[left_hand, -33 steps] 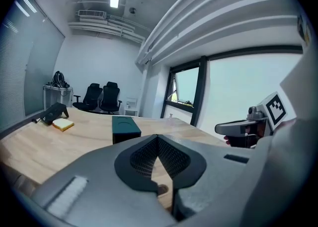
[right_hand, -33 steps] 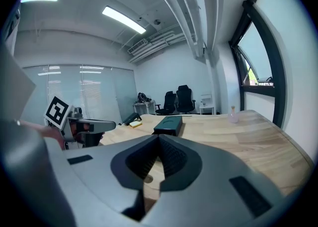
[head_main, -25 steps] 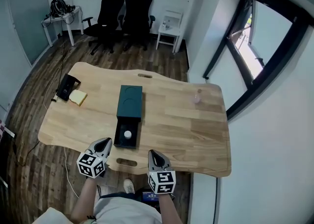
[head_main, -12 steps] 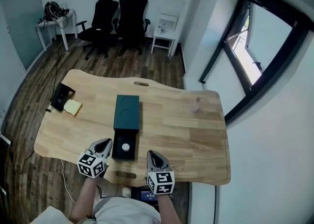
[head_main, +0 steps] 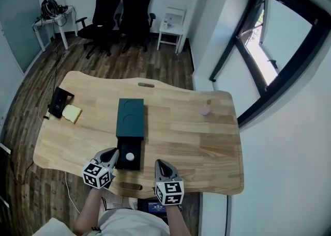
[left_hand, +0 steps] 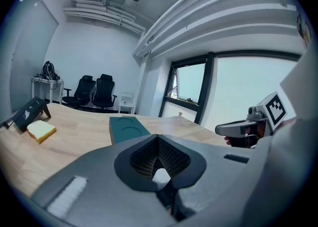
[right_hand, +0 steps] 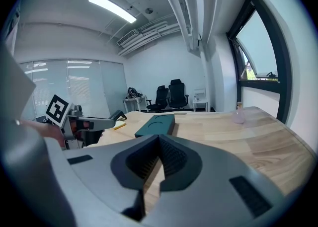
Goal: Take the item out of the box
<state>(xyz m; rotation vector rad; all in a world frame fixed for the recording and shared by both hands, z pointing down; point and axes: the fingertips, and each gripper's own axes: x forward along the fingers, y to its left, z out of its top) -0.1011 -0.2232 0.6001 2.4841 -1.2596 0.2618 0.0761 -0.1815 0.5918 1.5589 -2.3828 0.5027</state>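
A dark green box (head_main: 130,118) lies on the wooden table (head_main: 196,142), its black drawer (head_main: 128,163) pulled out toward me. A small white round item (head_main: 129,156) sits in the drawer. My left gripper (head_main: 110,153) is shut and empty, its tip just left of the drawer near the table's front edge. My right gripper (head_main: 160,164) is also shut and empty, a little right of the drawer. The left gripper view has the box (left_hand: 126,127) beyond the shut left gripper (left_hand: 158,137), with the right gripper (left_hand: 237,128) at the side. The right gripper view looks past the right gripper (right_hand: 159,137) to the box (right_hand: 156,123).
A yellow block (head_main: 72,113) and a black device (head_main: 58,101) lie at the table's left end. A small pink bottle (head_main: 205,109) stands at the far right. Handle slots (head_main: 131,186) pierce the table's near and far edges. Office chairs (head_main: 121,10) stand beyond.
The head view has drifted, so table and box sit lower and further left in frame. The drawer now lies level with my grippers, the left tip right beside it. Both jaws stay shut.
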